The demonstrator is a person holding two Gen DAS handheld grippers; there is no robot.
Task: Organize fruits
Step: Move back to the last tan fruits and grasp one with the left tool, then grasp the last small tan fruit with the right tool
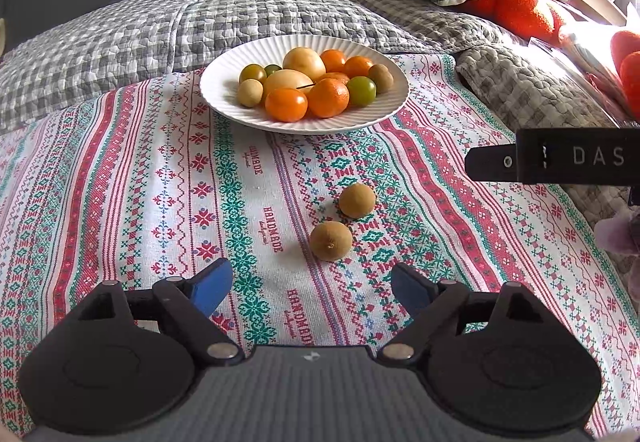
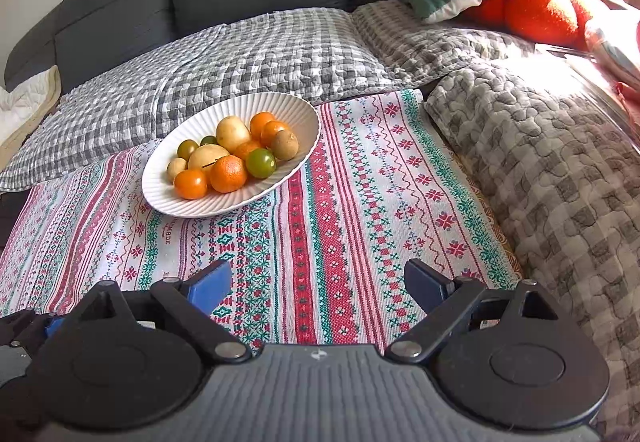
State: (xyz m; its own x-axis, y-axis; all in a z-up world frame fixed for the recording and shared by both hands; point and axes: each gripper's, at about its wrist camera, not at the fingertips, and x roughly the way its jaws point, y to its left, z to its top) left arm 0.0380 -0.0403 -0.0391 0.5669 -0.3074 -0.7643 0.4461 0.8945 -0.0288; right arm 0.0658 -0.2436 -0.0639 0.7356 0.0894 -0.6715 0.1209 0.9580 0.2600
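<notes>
White ribbed plate [image 1: 224, 81] sits on the patterned cloth [image 1: 160, 181], piled with oranges, pale yellow fruit, green tomatoes and brown kiwis. On the near side of the plate, two loose kiwis lie on the cloth: the farther kiwi [image 1: 357, 200] and the nearer kiwi [image 1: 331, 240], just beside each other. My left tool [image 1: 311, 288] hovers nearest the nearer kiwi, fingers apart, nothing between them. My right tool [image 2: 318, 288] is spread wide too, empty, over bare cloth on the near side of the plate.
</notes>
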